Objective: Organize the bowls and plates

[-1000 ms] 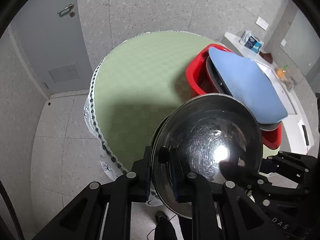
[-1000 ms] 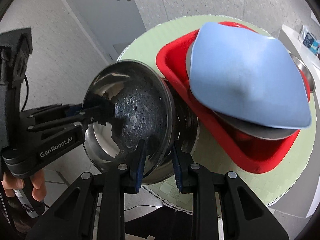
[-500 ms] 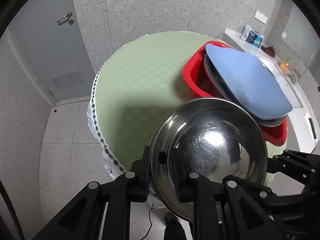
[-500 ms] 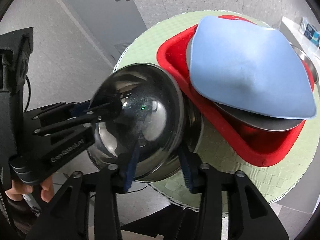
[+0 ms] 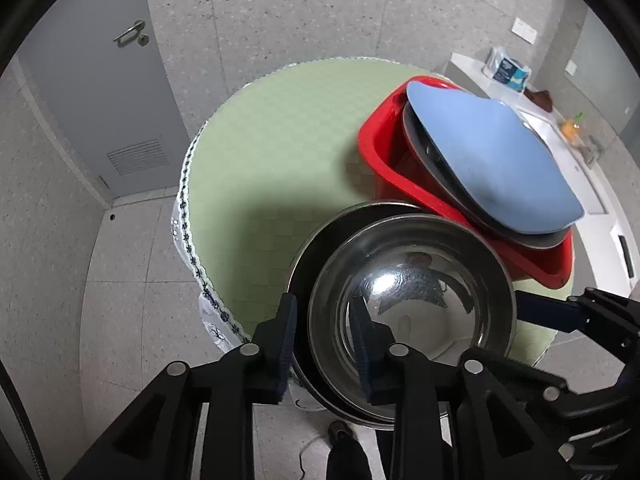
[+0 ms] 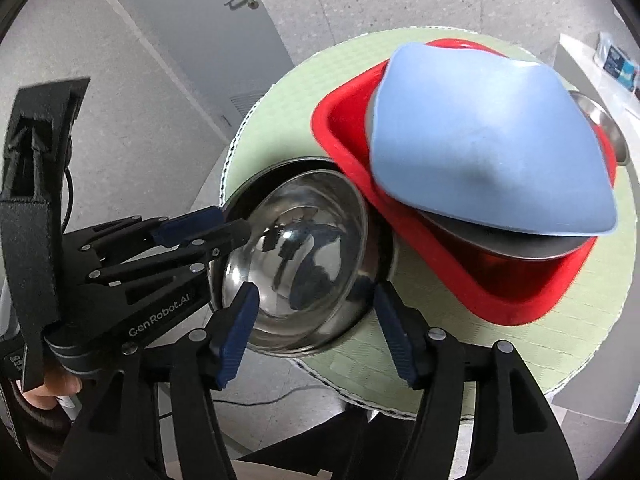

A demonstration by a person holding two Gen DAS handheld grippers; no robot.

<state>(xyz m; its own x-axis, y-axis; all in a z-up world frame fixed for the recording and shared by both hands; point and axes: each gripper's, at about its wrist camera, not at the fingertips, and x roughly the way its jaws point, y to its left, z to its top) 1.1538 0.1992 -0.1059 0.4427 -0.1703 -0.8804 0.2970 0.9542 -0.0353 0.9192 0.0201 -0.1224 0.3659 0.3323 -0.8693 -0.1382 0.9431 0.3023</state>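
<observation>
Two steel bowls sit nested at the near edge of the green round table: the inner bowl rests level inside the outer bowl. My left gripper straddles their left rims; its jaws are opening and the pads stand off the metal. My right gripper is also opening, wide, with the bowls' near side between its fingers, untouched. Behind the bowls a red basin holds a grey plate under a tilted blue plate.
The basin touches the bowls on their far right. A grey door and speckled floor lie left of the table. A white counter at the right carries a package and another steel bowl. A person's hand holds the left gripper.
The inner bowl, held tilted by both grippers a second ago, has settled level into the outer bowl. Both grippers have released its rim and spread their jaws, the right one much wider.
</observation>
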